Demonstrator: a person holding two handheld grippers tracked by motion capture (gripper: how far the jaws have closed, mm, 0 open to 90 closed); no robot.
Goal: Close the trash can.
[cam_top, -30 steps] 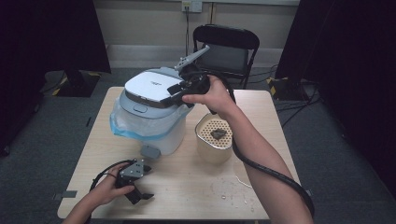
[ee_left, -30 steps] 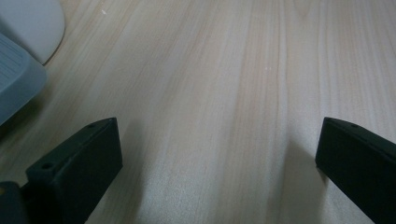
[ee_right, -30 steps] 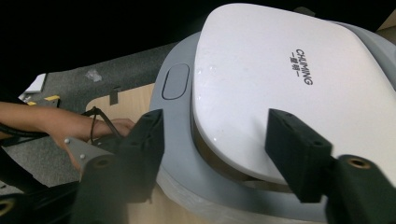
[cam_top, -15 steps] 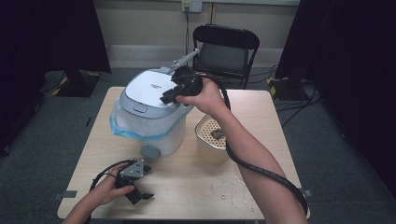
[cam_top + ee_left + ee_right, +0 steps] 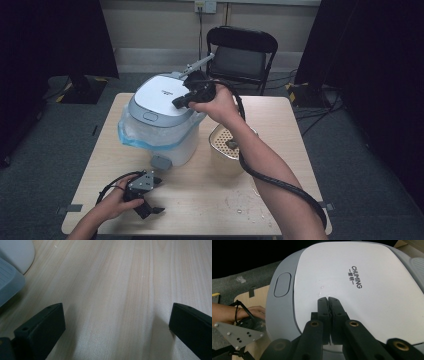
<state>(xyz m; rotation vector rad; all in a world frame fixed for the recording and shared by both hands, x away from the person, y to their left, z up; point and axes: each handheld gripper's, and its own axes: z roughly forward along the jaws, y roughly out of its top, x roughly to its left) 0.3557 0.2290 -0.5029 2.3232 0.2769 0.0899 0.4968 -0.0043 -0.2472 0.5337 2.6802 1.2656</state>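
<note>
The right gripper (image 5: 328,300) is seen with its jaws pressed together, nothing between them; they have just been closing, and the tips are set down on the white lid (image 5: 352,287) of the cooker (image 5: 160,125), just behind the printed brand name and to the right of the oval latch button (image 5: 282,284). From the high view the lid is judged to be lying flat on the cooker body, so the closing-down looks done or nearly done, with a firm press perhaps left to seat it; whether the latch is caught cannot be told. The perforated basket (image 5: 227,147) stands on the table (image 5: 280,125) below and to the right of that gripper, outside the cooker, with a small dark thing inside it. The left gripper (image 5: 116,322) is held low over the bare tabletop near the front edge, jaws spread wide and empty, well apart from the cooker, whose pale base is glimpsed off to its left.
</note>
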